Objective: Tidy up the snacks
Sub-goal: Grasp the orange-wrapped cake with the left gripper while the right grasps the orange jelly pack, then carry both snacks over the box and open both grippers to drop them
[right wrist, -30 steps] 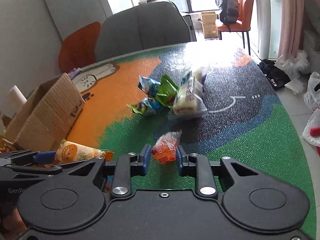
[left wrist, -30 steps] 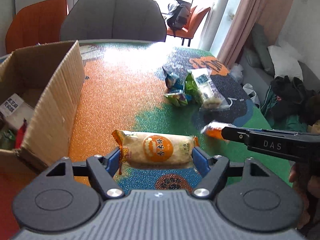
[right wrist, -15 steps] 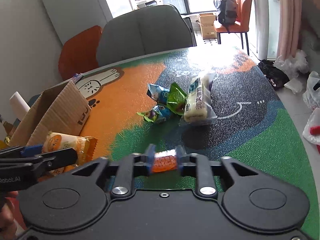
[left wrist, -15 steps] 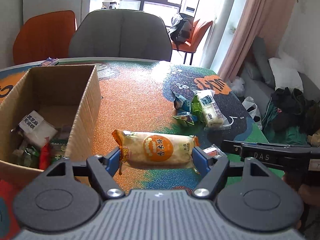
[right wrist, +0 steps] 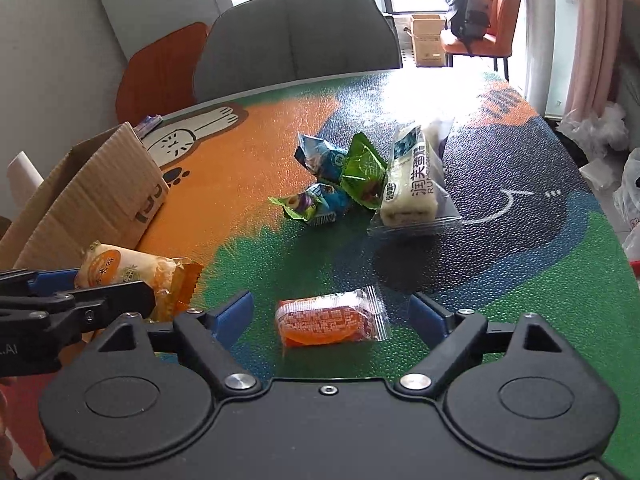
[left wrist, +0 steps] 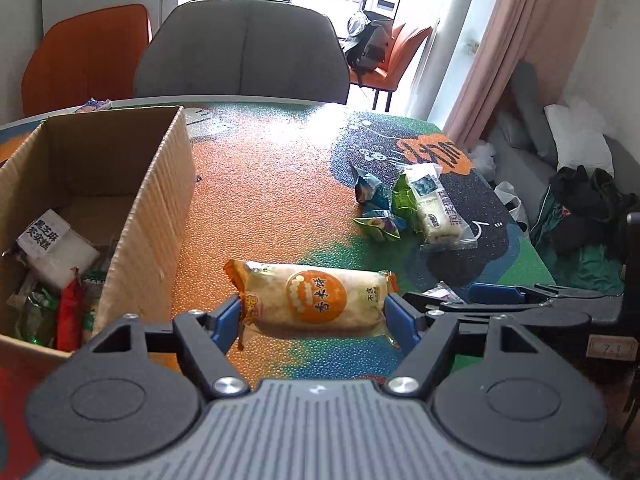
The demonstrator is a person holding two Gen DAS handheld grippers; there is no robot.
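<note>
My left gripper (left wrist: 314, 314) is shut on a pale rice-cake packet with an orange round label (left wrist: 314, 300), held above the table just right of the cardboard box (left wrist: 160, 200). The packet also shows in the right wrist view (right wrist: 120, 268). My right gripper (right wrist: 332, 316) is open, its blue pads wide apart. A small orange snack packet (right wrist: 330, 322) lies on the table between them, untouched. The box holds several snacks, among them a white packet (left wrist: 52, 244) and a red one (left wrist: 68, 316).
Further out on the table lie a long white cake bar (right wrist: 408, 176), a green packet (right wrist: 362, 168) and blue packets (right wrist: 320, 156). A grey chair (right wrist: 296, 36) and an orange chair (right wrist: 160, 72) stand behind the table. The table edge runs along the right.
My right gripper has opened and let go of the small orange packet, which now lies on the table. My left gripper has lifted and drawn back, bringing the box interior into view.
</note>
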